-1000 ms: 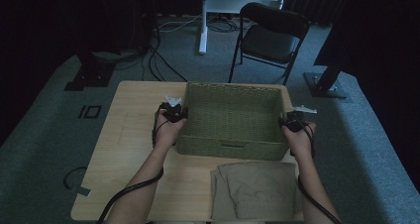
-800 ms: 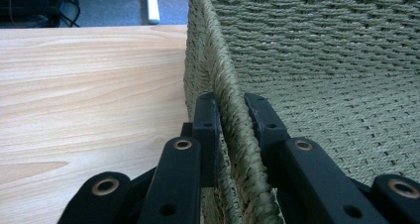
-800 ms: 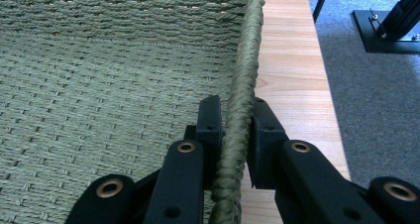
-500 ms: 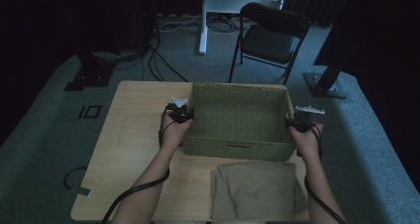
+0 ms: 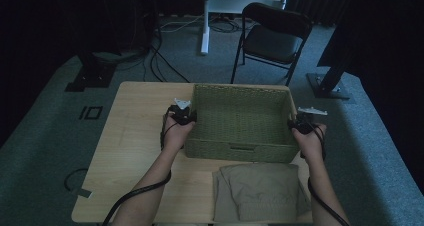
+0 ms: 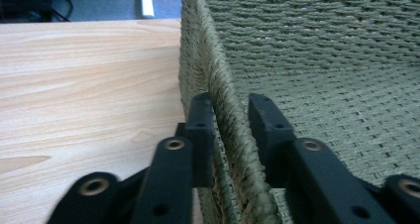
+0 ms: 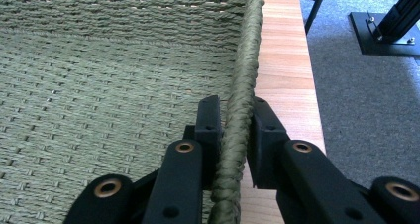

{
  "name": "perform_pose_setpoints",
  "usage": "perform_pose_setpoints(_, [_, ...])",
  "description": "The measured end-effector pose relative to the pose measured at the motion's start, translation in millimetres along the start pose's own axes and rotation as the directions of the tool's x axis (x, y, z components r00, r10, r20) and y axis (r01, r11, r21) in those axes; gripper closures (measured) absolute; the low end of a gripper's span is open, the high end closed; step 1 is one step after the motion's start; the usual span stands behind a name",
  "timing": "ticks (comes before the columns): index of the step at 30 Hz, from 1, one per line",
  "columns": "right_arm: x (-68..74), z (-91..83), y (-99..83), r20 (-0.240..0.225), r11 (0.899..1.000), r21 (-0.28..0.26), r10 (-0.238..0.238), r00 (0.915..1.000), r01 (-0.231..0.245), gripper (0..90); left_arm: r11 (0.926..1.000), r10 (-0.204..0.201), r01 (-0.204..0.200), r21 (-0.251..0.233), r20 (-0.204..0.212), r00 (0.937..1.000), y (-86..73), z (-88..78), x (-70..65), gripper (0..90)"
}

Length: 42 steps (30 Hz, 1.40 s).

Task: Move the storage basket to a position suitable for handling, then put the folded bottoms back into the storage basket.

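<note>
Woven basket, empty, on the table: each side rim stands between my left gripper and right gripper, jaws just easing apart, to set it down.

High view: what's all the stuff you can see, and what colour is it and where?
basket: one, green woven, middle of the table
folded cloth: one, grey-beige, near table edge in front of the basket
table: one, light wood, centre
chair: one, black, on the floor behind the table
left tongs: one, black, jaws astride the basket's left wall, just been opening
right tongs: one, black, astride the right rim, just been opening
</note>
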State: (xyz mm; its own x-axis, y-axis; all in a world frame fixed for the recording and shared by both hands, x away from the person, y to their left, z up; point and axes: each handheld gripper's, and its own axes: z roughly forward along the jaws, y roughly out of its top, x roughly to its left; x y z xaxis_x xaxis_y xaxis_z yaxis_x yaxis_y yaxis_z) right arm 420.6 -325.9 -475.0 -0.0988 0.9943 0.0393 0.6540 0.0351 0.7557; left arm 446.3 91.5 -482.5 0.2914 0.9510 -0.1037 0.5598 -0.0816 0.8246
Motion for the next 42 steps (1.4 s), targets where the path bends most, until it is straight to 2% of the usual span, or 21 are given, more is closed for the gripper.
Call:
perform_pose_setpoints(2, [-2.4,-1.9,1.6,-0.014,0.999,-0.024,0.033,0.9994,-0.033,66.6,1.0,0.001,-0.001,-0.005,0.026,0.9997,0.8,0.3,2.4,59.5])
perform_pose_setpoints(4, [-2.8,-3.5,3.5,-0.044,0.998,-0.057,0.035,0.9984,-0.038,57.8,0.9999,0.005,-0.004,-0.013,0.069,0.9976,1.8,1.7,4.3,44.2])
perform_pose_setpoints(5, [-2.1,-4.3,4.3,-0.044,0.998,-0.063,0.028,0.9986,-0.031,55.5,1.0,-0.004,0.004,-0.008,0.089,0.996,2.7,1.9,4.6,40.0])
perform_pose_setpoints(8, [-2.5,-6.3,7.3,-0.05,0.995,-0.097,0.025,0.9984,-0.03,42.8,0.9995,0.021,-0.018,-0.027,0.114,0.9932,6.6,0.3,3.8,34.5])
perform_pose_setpoints(10, [-4.0,-7.4,8.5,-0.079,0.992,-0.121,0.032,0.9963,-0.042,38.0,0.999,0.03,-0.026,-0.037,0.112,0.9932,9.4,-0.7,2.3,34.1])
perform_pose_setpoints(12, [-5.3,-7.4,8.6,-0.092,0.991,-0.125,0.033,0.9952,-0.044,29.8,0.9981,0.047,-0.042,-0.045,0.11,0.9928,11.4,-1.5,1.9,28.2])
perform_pose_setpoints(13, [-5.3,-7.5,8.5,-0.104,0.991,-0.126,0.032,0.9941,-0.045,28.7,0.9979,0.051,-0.047,-0.045,0.113,0.9923,12.4,-2.0,1.7,28.2])
perform_pose_setpoints(15, [-5.1,-8.5,8.3,-0.102,0.99,-0.135,0.028,0.9944,-0.042,26.5,0.9965,0.045,-0.034,-0.077,0.158,0.9864,14.9,-3.7,0.7,26.7])
perform_pose_setpoints(17, [-4.9,-9.6,8.7,-0.103,0.987,-0.154,0.02,0.9945,-0.036,23.4,0.9947,0.078,-0.066,-0.079,0.17,0.9823,17.5,-7.1,-0.5,20.7])
perform_pose_setpoints(18, [-4.6,-10.1,9.0,-0.099,0.986,-0.162,0.015,0.9949,-0.031,22.6,0.9934,0.098,-0.087,-0.075,0.169,0.9807,18.6,-8.9,-0.6,20.6])
perform_pose_setpoints(20, [-3.8,-10.5,9.9,-0.101,0.985,-0.17,0.005,0.9949,-0.022,21.0,0.9924,0.114,-0.104,-0.066,0.172,0.9785,21.3,-13.2,0.2,20.5])
perform_pose_setpoints(22, [-3.9,-11.4,10.4,-0.123,0.986,-0.169,-0.011,0.9924,-0.01,19.4,0.9915,0.122,-0.113,-0.064,0.157,0.98,23.2,-16.5,2.0,18.9])
perform_pose_setpoints(24, [-2.9,-13.1,10.9,-0.112,0.985,-0.173,-0.021,0.9935,0.002,19.0,0.991,0.119,-0.108,-0.079,0.15,0.9815,25.1,-20.8,4.3,17.8])
perform_pose_setpoints(31, [0.9,-22.5,12.5,-0.127,0.983,-0.179,-0.058,0.9902,0.035,18.2,0.9904,0.111,-0.099,-0.097,0.137,0.9843,26.4,-35.0,12.3,15.8])
perform_pose_setpoints(42, [3.1,-46.9,14.6,-0.121,0.975,-0.214,-0.081,0.9893,0.054,18.2,0.9915,0.097,-0.081,-0.102,0.16,0.9823,19.9,-59.4,23.1,15.8])
